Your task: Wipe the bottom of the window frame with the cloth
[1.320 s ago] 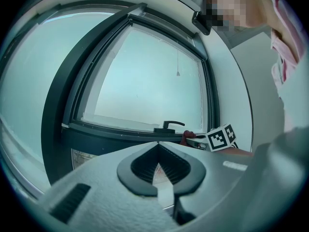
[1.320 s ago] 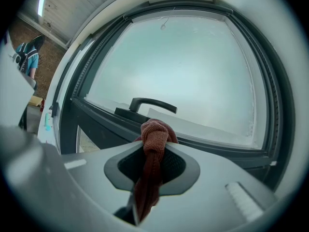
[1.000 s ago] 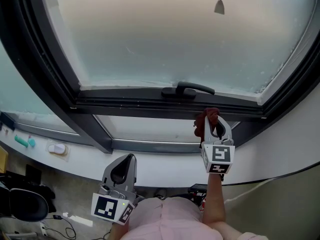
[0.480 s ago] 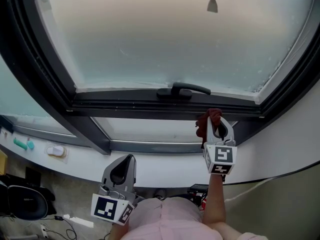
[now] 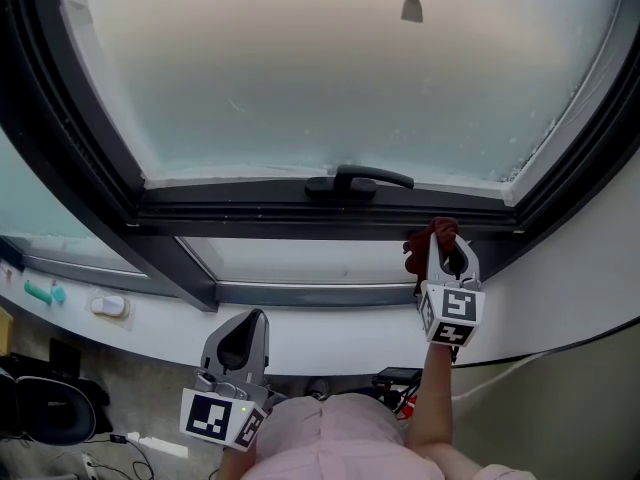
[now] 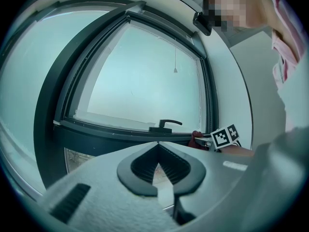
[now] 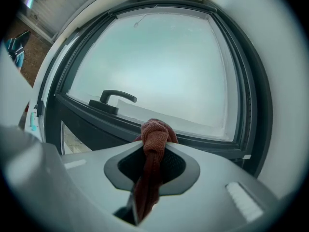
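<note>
In the head view, my right gripper (image 5: 447, 253) is up at the bottom rail of the window frame (image 5: 250, 220), close to its right end. Its jaws are pinching a reddish-brown cloth (image 5: 418, 250). The bunched end of the cloth sits at the rail's lower edge, though I cannot tell from here whether it is pressing on the rail or only just beside it. The rail runs left to right across the view. Nearly all of its length lies to the left of the cloth, passing under the window handle (image 5: 358, 180). My left gripper (image 5: 250, 323) hangs low near my body, well apart from the rail, so the right hand is clearly the nearer one.

In the left gripper view, the jaws are pressed together with nothing between them. The rail is far ahead.

In the right gripper view, the cloth is clamped between the jaws. A knotted wad pokes out past the tips and a tail hangs back through the opening. The rail lies straight ahead of that wad, with the handle off to the left. I judge the coming wipe to be a leftward sweep along the rail.
</note>
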Motion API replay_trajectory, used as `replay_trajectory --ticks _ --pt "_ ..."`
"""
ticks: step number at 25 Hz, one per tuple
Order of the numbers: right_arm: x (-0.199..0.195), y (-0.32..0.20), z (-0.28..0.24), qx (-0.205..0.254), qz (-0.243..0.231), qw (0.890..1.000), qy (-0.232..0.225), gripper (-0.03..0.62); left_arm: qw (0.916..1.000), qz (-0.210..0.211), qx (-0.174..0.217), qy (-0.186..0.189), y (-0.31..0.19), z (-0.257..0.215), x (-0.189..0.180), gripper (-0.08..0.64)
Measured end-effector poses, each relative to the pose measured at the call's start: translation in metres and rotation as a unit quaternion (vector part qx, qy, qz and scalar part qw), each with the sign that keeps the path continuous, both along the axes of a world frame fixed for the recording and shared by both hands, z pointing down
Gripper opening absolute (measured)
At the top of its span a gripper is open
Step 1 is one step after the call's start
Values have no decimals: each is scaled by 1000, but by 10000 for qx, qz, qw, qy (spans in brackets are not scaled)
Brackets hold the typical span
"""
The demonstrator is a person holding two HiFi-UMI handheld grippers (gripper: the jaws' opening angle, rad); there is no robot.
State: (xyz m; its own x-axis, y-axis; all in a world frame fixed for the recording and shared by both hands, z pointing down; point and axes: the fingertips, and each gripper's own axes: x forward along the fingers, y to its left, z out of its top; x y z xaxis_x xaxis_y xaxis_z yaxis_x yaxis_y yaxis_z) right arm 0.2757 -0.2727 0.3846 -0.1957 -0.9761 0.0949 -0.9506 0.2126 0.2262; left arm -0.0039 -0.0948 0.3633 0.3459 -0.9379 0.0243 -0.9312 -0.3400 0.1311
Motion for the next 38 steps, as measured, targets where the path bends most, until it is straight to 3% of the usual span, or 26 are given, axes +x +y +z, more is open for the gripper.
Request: replay_trajectory --ticks 17,27,38 --pt "61 -6 2 -20 729 9973 -65 64 10000 -27 47 -28 -4 -2 4 -5" --pt "69 -8 3 17 756 9971 -41 64 9999 57 88 4 -10 -4 11 -5" --pt "115 -12 5 -78 1382 9903 -100 64 9999 75 81 40 -12 -3 13 -5"
